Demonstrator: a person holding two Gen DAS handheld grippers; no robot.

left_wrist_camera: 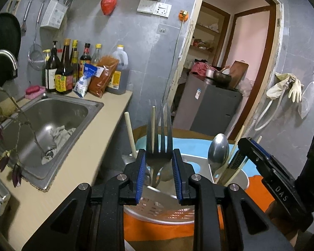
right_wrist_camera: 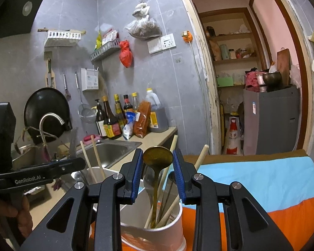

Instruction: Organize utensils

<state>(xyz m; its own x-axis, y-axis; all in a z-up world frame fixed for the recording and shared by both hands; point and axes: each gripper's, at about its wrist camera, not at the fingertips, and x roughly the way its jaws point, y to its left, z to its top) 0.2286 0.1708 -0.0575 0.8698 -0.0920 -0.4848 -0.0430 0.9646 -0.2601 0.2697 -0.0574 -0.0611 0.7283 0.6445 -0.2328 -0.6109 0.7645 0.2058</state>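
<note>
While both grippers hover over the round steel utensil holder (right_wrist_camera: pixel 173 219), the left gripper (left_wrist_camera: pixel 159 163) brackets a dark metal fork (left_wrist_camera: pixel 159 146), its grip unclear, and the right gripper (right_wrist_camera: pixel 158 167) stands wide around a brass ladle (right_wrist_camera: pixel 157 156).

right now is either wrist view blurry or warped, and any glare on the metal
Left wrist view: heavy fisheye bend at the door frame, soft motion blur on the fork tines, a bright glint on the spoon. Right wrist view: same barrel warp and dark corners, the brass ladle sharp, the light dim and even.
</note>
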